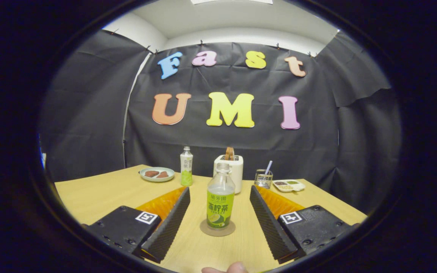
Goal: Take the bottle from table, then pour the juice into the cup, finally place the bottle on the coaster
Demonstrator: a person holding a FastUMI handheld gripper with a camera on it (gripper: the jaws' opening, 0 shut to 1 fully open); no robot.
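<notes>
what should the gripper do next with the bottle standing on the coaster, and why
Probably draw the gripper straight back. The bottle stands upright on the coaster between the open fingers, neither touching it, and looks nearly empty, so the placing seems done. A straight retreat should keep the fingers from knocking it.

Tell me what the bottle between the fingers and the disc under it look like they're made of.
Bottle: clear, glossy plastic by the look, see-through above a green label. Coaster beneath it: a flat, matte brownish disc, maybe cork or wood; hard to tell. The gripper is open, fingers either side, not touching.
</notes>
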